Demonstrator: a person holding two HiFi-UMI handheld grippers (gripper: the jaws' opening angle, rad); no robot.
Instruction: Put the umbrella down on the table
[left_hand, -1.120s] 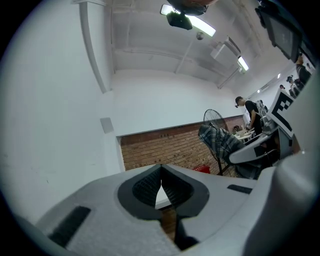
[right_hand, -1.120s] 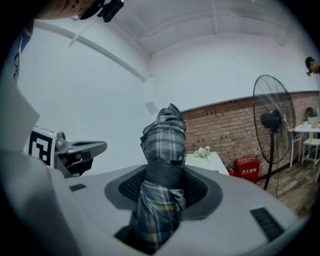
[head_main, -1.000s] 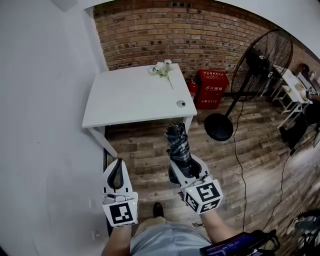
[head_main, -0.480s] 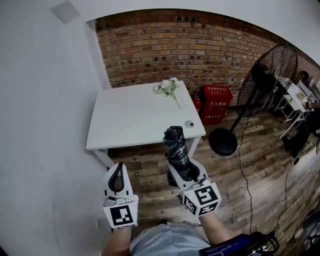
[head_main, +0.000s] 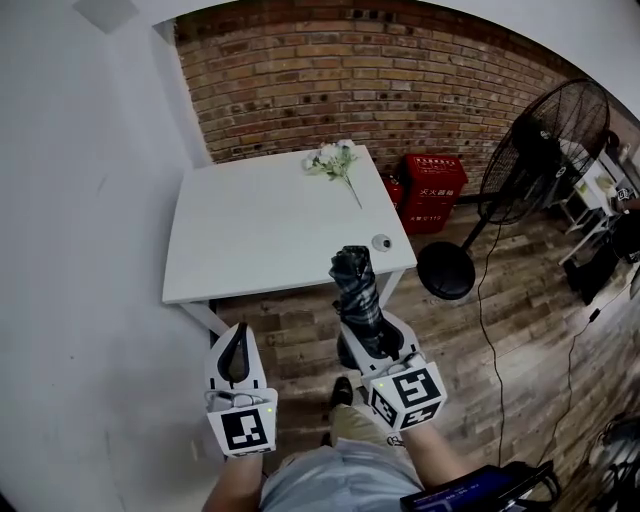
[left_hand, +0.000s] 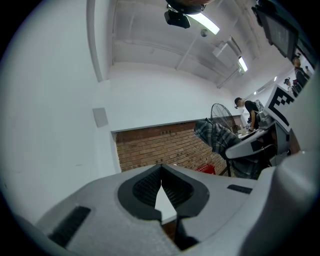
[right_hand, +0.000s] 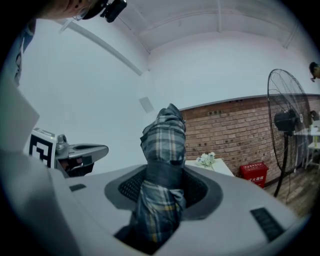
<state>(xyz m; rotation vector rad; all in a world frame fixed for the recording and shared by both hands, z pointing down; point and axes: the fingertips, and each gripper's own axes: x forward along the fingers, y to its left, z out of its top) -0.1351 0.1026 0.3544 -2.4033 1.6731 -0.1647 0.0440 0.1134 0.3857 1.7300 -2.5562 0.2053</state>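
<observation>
A folded plaid umbrella (head_main: 357, 292) stands nearly upright in my right gripper (head_main: 372, 338), whose jaws are shut on its lower part; its top pokes over the front edge of the white table (head_main: 250, 225). In the right gripper view the umbrella (right_hand: 162, 170) fills the gap between the pads. My left gripper (head_main: 233, 355) hovers over the floor in front of the table, shut with nothing in it; its dark pads (left_hand: 150, 187) meet at the tips. From the left gripper view the umbrella (left_hand: 215, 136) shows at the right.
White flowers (head_main: 335, 160) lie at the table's far edge and a small round object (head_main: 381, 242) sits near its front right corner. Red boxes (head_main: 432, 183) and a standing fan (head_main: 520, 160) stand to the right by the brick wall. A white wall runs along the left.
Both grippers and the umbrella have come closer to the table; the umbrella's top now overlaps the table's front edge. Neither grip has altered.
</observation>
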